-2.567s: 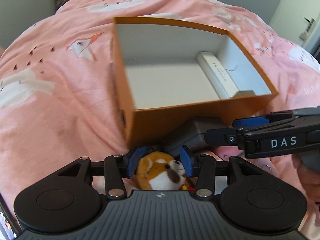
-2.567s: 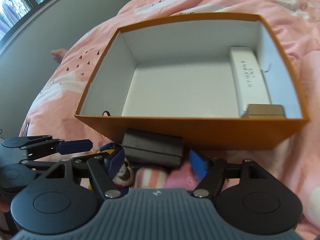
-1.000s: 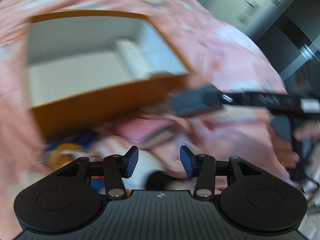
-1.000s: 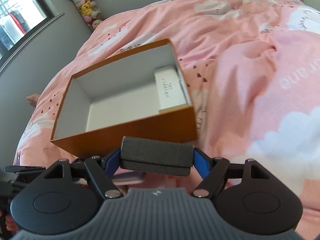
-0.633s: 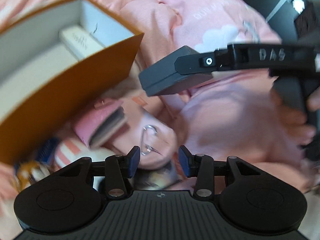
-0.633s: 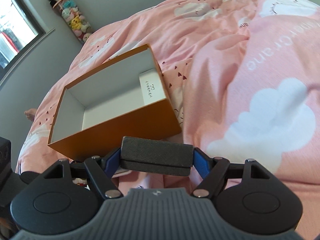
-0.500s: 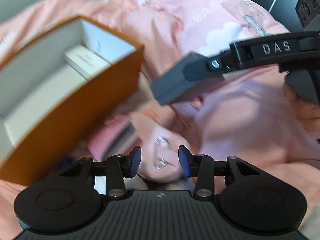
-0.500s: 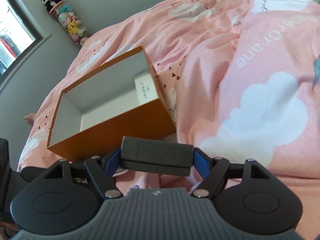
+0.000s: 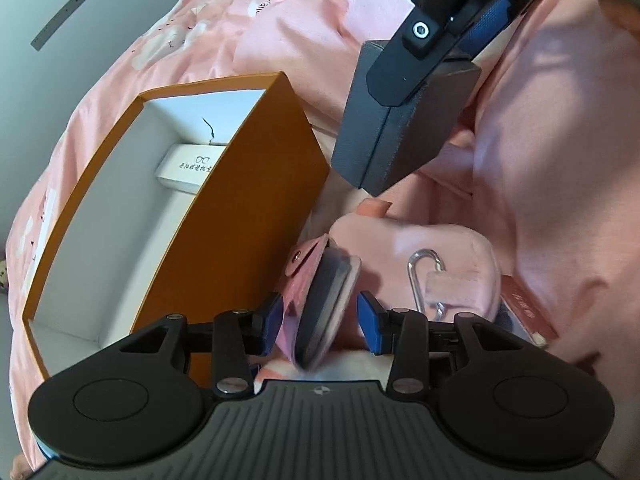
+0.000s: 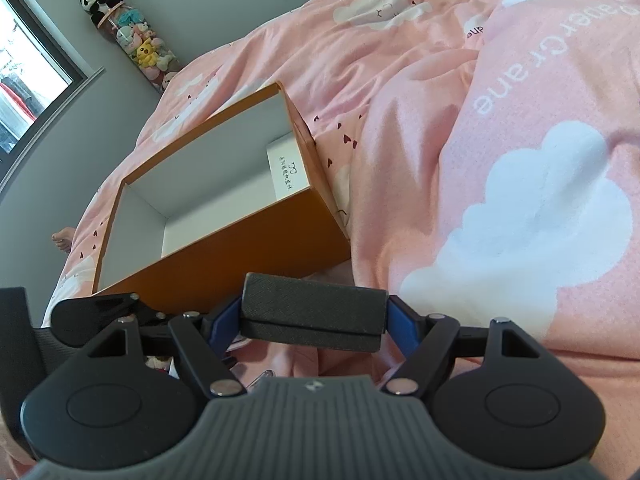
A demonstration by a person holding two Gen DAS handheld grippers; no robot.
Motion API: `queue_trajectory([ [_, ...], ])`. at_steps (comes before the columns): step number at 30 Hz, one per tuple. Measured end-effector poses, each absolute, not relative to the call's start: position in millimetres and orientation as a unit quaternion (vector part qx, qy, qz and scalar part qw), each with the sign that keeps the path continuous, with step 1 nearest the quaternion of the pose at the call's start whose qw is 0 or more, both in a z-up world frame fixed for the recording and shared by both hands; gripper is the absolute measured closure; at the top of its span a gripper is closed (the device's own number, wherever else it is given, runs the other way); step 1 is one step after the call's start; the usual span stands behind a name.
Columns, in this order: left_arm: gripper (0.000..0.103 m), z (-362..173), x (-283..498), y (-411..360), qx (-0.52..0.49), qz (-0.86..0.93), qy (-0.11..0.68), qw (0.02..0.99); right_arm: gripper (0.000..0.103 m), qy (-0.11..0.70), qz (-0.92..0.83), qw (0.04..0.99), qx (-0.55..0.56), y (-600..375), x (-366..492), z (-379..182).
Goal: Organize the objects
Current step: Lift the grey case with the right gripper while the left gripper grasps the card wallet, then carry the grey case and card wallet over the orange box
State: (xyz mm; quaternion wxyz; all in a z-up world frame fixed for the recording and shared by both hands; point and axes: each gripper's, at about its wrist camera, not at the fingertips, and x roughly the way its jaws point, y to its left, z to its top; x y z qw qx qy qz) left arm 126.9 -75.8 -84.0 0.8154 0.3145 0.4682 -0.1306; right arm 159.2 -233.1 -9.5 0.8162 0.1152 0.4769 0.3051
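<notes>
My left gripper (image 9: pixel 320 322) points down at a small pink snap case (image 9: pixel 320 300) with a dark inside, which lies on the pink bedding beside the orange box (image 9: pixel 240 220). The case stands between the blue pads; the left pad is against it and a thin gap shows at the right pad. My right gripper (image 10: pixel 314 316) is shut on a dark grey textured case (image 10: pixel 314 316), gripped by its ends. That grey case (image 9: pixel 400 120) hangs above the bedding, right of the box. The open orange box (image 10: pixel 248 256) holds a white carton (image 10: pixel 288 168) along one wall.
A pink plush pouch with a metal clip (image 9: pixel 424 280) lies just right of the left gripper, and a red card (image 9: pixel 524 304) beyond it. Rumpled pink duvet (image 10: pixel 520 200) surrounds everything. A tube of plush toys (image 10: pixel 136 44) stands by the grey wall, and a person's foot (image 10: pixel 62 238) shows beside the bed.
My left gripper swung right from the box front, rolled, and dropped over the pink snap case. The right gripper, still holding the grey case, drifted a little; the box looks farther off.
</notes>
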Motion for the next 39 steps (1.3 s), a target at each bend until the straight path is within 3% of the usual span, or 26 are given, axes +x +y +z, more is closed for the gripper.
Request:
queue_trajectory([
  [11, 0.076, -79, 121, -65, 0.271, -0.108, 0.441, 0.849, 0.026, 0.486, 0.305, 0.812, 0.105, -227, 164, -12],
  [15, 0.083, -49, 118, -42, 0.189, -0.095, 0.43, 0.878, 0.026, 0.476, 0.311, 0.817, 0.097, -224, 163, -2],
  [24, 0.084, 20, 93, -5, 0.028, -0.09, 0.381, 0.92, 0.026, 0.436, 0.351, 0.825, 0.082, -216, 163, 40],
  [31, 0.084, 61, 95, 19, -0.001, -0.039, 0.309, 0.95, 0.026, 0.387, 0.39, 0.834, 0.042, -188, 169, 74],
  [39, 0.084, 44, 126, 61, -0.047, 0.033, 0.313, 0.948, 0.026, 0.376, 0.416, 0.828, -0.022, -124, 192, 73],
])
